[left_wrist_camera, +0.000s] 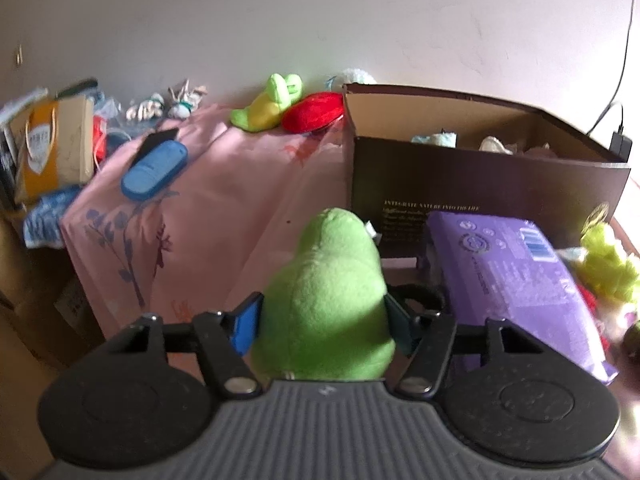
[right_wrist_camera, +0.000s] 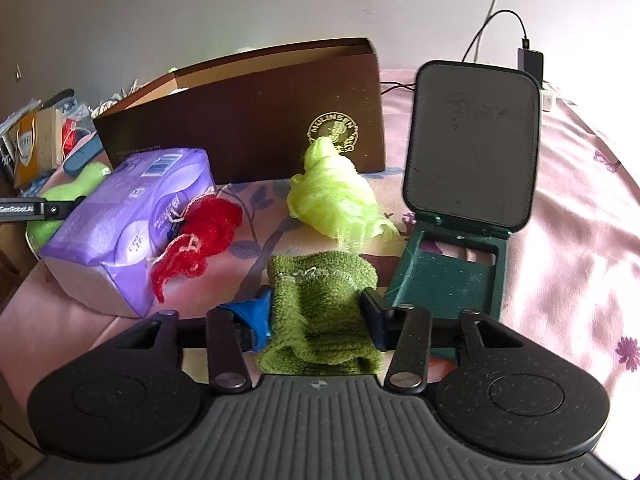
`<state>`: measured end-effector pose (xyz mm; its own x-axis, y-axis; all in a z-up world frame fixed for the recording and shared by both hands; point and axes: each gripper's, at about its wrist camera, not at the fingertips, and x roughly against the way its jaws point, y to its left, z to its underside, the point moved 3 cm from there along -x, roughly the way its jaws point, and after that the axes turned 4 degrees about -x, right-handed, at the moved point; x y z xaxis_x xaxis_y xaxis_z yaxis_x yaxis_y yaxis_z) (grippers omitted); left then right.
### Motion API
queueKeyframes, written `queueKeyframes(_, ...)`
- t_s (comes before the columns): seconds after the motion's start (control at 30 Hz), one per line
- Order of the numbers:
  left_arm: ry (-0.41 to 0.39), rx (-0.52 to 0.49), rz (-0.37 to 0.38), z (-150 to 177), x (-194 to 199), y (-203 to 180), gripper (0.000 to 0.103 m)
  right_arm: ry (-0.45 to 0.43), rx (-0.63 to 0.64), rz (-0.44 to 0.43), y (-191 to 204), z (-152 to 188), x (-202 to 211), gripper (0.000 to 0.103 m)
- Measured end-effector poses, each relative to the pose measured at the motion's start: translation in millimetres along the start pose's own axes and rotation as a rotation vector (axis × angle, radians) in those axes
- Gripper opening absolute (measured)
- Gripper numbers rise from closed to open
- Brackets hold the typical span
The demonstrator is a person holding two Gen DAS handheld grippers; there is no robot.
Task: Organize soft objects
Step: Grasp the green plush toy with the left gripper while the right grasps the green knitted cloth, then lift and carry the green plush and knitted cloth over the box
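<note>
My left gripper (left_wrist_camera: pixel 322 316) is shut on a green plush toy (left_wrist_camera: pixel 328 300), held in front of the open brown cardboard box (left_wrist_camera: pixel 480 188). The toy and that gripper also show at the far left of the right wrist view (right_wrist_camera: pixel 76 188). My right gripper (right_wrist_camera: pixel 318 312) is shut on a dark green knitted cloth (right_wrist_camera: pixel 320 312) just above the pink bedsheet (right_wrist_camera: pixel 580 240). A red yarn bundle (right_wrist_camera: pixel 200 236) and a lime yarn bundle (right_wrist_camera: pixel 332 196) lie ahead of it. A lime-and-yellow plush (left_wrist_camera: pixel 268 104) and a red plush (left_wrist_camera: pixel 314 112) lie at the far end of the bed.
A purple tissue pack (left_wrist_camera: pixel 516 280) lies left of the box front. A dark green open case (right_wrist_camera: pixel 460 200) stands at the right. A blue case (left_wrist_camera: pixel 154 170), a paper bag (left_wrist_camera: pixel 52 148) and clutter sit at the left edge. A charger and cable (right_wrist_camera: pixel 528 56) lie at the back right.
</note>
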<state>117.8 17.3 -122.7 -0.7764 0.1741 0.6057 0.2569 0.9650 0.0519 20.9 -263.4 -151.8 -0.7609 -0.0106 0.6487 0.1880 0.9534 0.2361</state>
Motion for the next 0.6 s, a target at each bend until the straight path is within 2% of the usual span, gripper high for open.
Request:
queueKeyframes(0.17,-0.007,0.060,0.042,-0.6,10.2,5.9,0.063,-0.008,-0.049,-0.021,-7.4,-2.0,3.3,0.011)
queueKeyframes(0.4,-0.067,0.108,0.080,-10.5,44.2,11.5,0.063,-0.018,-0.083,-0.050,-9.6,-4.5,9.8,0.008)
queueKeyframes(0.6,-0.148,0.109,0.120,-27.3,79.9,6.5,0.063,-0.045,-0.127,-0.159,-8.0,-12.2,26.0,0.008)
